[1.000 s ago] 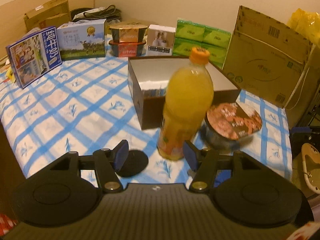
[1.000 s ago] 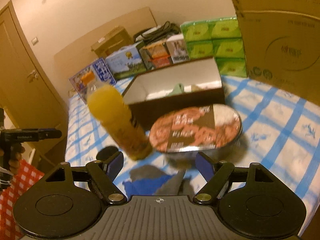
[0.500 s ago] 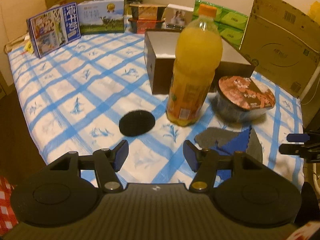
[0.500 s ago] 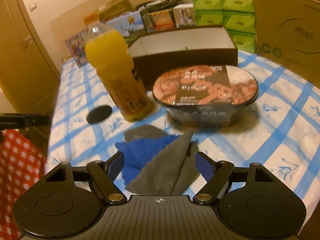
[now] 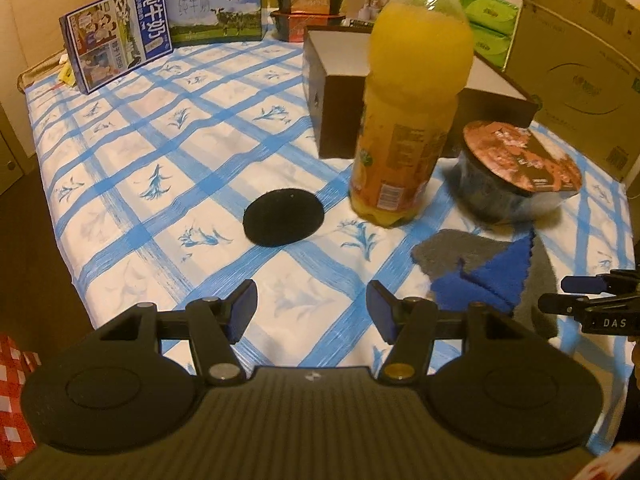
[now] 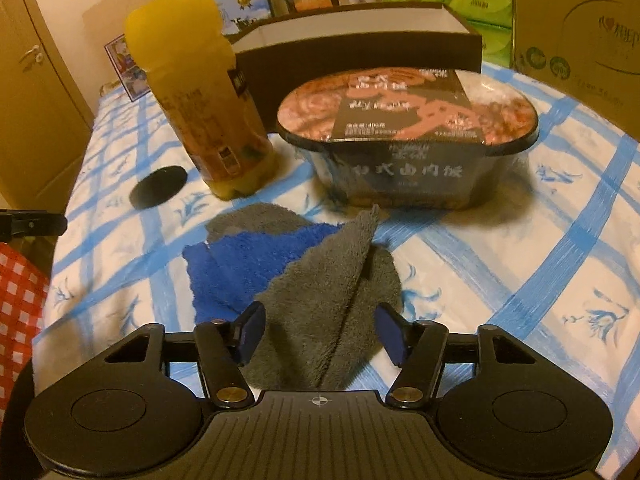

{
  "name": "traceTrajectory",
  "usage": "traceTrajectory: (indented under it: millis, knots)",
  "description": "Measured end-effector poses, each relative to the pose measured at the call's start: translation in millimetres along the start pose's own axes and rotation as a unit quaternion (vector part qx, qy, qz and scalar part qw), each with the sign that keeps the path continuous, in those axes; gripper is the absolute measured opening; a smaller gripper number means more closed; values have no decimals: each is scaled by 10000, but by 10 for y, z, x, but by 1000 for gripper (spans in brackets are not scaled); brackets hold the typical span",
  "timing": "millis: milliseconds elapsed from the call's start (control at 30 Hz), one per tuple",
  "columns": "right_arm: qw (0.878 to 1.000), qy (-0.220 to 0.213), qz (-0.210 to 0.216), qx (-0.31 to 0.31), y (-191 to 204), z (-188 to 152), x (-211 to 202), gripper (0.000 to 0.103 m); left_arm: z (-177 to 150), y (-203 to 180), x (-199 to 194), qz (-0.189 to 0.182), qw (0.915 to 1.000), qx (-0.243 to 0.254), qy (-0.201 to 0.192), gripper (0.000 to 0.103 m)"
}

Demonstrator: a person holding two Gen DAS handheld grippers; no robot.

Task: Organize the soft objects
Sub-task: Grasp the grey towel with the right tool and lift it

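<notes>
Closing on the grey cloth near the table's front edge, the right gripper has the fold between its jaws, not yet pinched. It should push down and grab only the top fold, staying clear of the food bowl. The left gripper hangs open and empty over the table.

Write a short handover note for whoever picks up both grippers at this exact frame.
Right gripper: jaws closing around the raised fold of the grey cloth, pads not yet pressing on it.
Left gripper: open, empty, over bare tablecloth near the black round pad.
The grey cloth and the blue cloth lie crumpled together in front of the orange juice bottle and the meal bowl. The open brown box stands behind them.
Done: nothing tidied yet.
Left: the cloths, probably the pad as well.
</notes>
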State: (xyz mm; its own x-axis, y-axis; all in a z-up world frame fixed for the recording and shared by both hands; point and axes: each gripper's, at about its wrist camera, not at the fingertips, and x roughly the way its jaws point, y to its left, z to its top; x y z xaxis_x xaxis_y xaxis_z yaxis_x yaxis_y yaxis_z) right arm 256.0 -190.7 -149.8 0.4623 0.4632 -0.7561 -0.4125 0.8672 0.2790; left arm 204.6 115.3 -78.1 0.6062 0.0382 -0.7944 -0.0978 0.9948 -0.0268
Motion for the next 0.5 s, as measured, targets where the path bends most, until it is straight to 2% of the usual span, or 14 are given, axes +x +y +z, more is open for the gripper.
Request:
traceTrajectory:
  millis: [67,100,133,200,233,333,500]
  knots:
    - [10000,-6,-5,-12,4,-9,71,53,-5,29,46,10,10000,-57,49,57]
    - [10000,9,-14,-13,9,-12,109,44,-12,40,61,11,9999,-78,67,57]
    - [10000,23,-27,-20,17,-15,145,31,-16,50,73,19,9999,-96,81,57]
    - [10000,21,-20,-85,49,-10,177,15,-20,68,91,38,9999,-121,100,57]
    - [9999,-25,-39,-142,68,-4,163,11,-24,77,94,47,9999,-130,102,57]
    - [9996,-225,41,-156,88,41,14,8,-27,98,90,57,9998,-176,101,57]
    - [9955,-790,511,122,65,211,-534,8,-4,97,49,50,9998,-204,29,57]
